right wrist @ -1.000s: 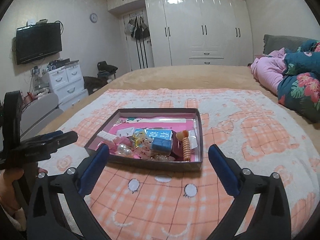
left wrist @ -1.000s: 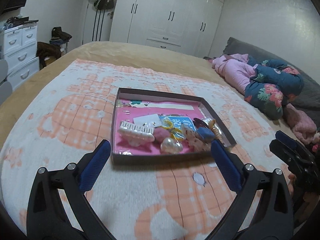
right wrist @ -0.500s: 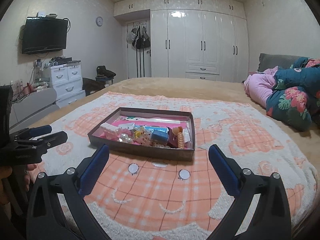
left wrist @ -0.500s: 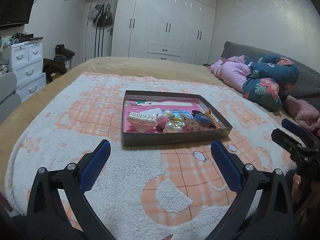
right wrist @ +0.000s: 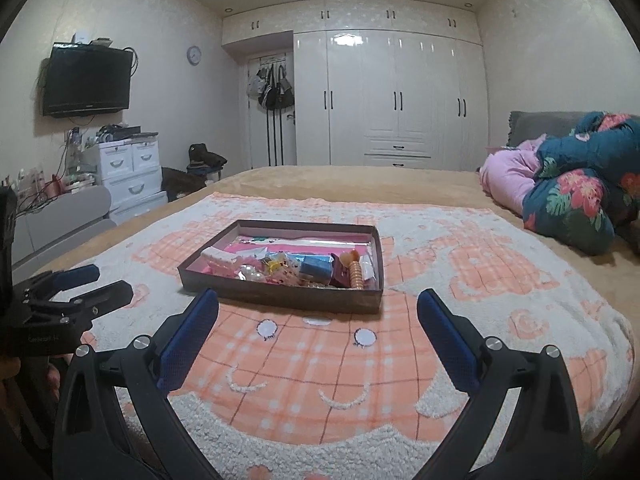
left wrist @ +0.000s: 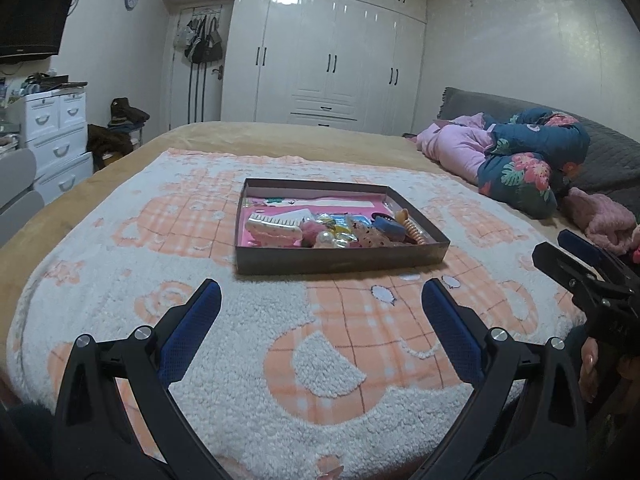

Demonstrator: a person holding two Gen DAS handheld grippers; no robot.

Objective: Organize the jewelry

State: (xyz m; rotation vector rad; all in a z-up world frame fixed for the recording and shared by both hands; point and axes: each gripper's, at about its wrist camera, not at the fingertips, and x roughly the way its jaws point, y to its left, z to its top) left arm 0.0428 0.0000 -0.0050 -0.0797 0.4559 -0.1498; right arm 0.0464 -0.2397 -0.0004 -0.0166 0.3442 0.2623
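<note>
A shallow brown box with a pink lining sits on the orange-and-white blanket in the middle of the bed. It holds several hair and jewelry pieces: a white claw clip, a pearl piece, a blue item and an orange spiral tie. My left gripper hovers open, well short of the box, with nothing between its fingers. My right gripper is open too, just before the box's near wall. Each gripper shows at the edge of the other's view.
Folded pink and floral bedding lies at the right of the bed. A white drawer unit and a wall TV stand at the left, white wardrobes behind. The blanket spreads flat around the box.
Both grippers have pulled back and dropped lower, away from the box; the views now look across the bed more level. Both stay open. The box's contents have not moved.
</note>
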